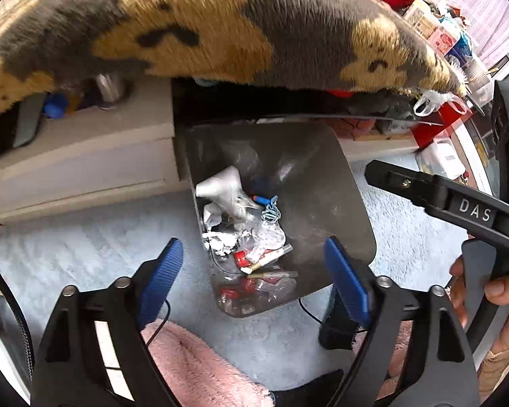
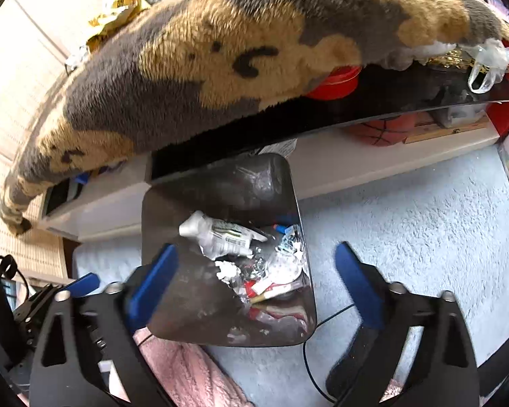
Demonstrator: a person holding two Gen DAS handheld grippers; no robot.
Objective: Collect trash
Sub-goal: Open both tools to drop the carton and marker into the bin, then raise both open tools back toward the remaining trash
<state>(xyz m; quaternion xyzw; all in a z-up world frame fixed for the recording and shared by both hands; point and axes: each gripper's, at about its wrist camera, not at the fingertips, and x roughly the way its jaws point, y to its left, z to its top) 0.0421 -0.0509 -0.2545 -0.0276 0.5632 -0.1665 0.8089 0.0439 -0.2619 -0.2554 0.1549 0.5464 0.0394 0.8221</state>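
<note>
A dark grey trash bin [image 1: 322, 186] stands on the carpet below both grippers. It holds a white tube [image 1: 220, 183], crumpled paper, clear wrappers and red scraps [image 1: 241, 257]. My left gripper [image 1: 254, 281] hangs over the bin's near rim, its blue pads [image 1: 163, 278] wide apart with nothing between them. In the right wrist view the same bin [image 2: 186, 298] and white tube [image 2: 217, 234] lie below my right gripper [image 2: 254, 285], which is open and empty too. The right tool's black frame [image 1: 458, 203] and a person's hand [image 1: 498, 305] show at the left view's right edge.
A grey and tan plush blanket [image 1: 220, 27] overhangs the bin from a cluttered ledge. A white low cabinet [image 1: 85, 159] stands behind it on pale blue carpet [image 2: 407, 210]. Pink fluffy fabric [image 1: 193, 366] and a black cable [image 2: 308, 356] lie near me. A basketball [image 2: 380, 129] sits under the ledge.
</note>
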